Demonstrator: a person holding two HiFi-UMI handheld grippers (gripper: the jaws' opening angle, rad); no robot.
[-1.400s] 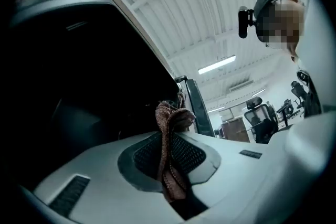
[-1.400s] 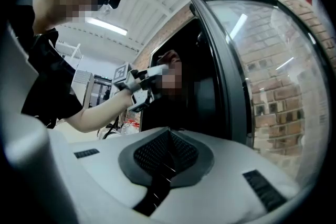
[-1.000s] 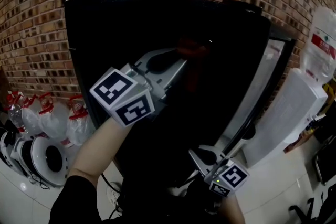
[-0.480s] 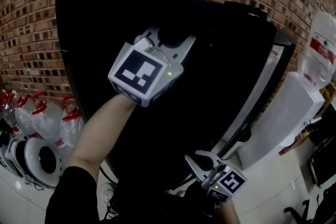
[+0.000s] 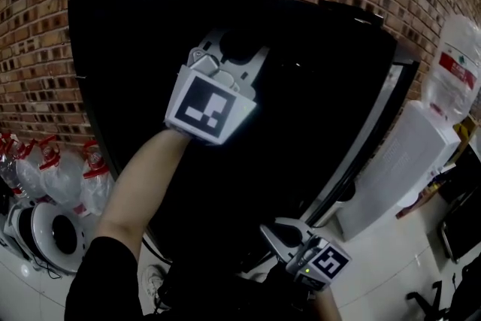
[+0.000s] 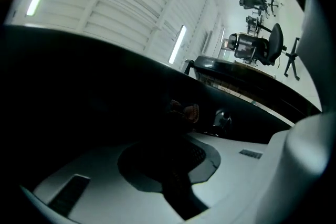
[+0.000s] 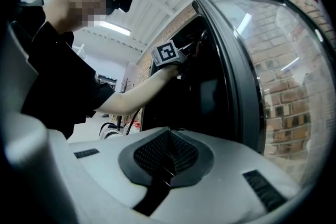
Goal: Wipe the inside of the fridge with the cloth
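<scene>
Cloth (image 6: 185, 111) sits pinched at the tip of my left gripper (image 5: 231, 50), jaws clamped on it as far as the dark lets me judge; that arm (image 5: 143, 184) reaches up into the top of the fridge (image 5: 128, 64), so the surface to wipe should lie straight ahead of the cloth, while my right gripper (image 5: 279, 235) hangs closed and empty low by the door (image 7: 236, 65), well apart from it
</scene>
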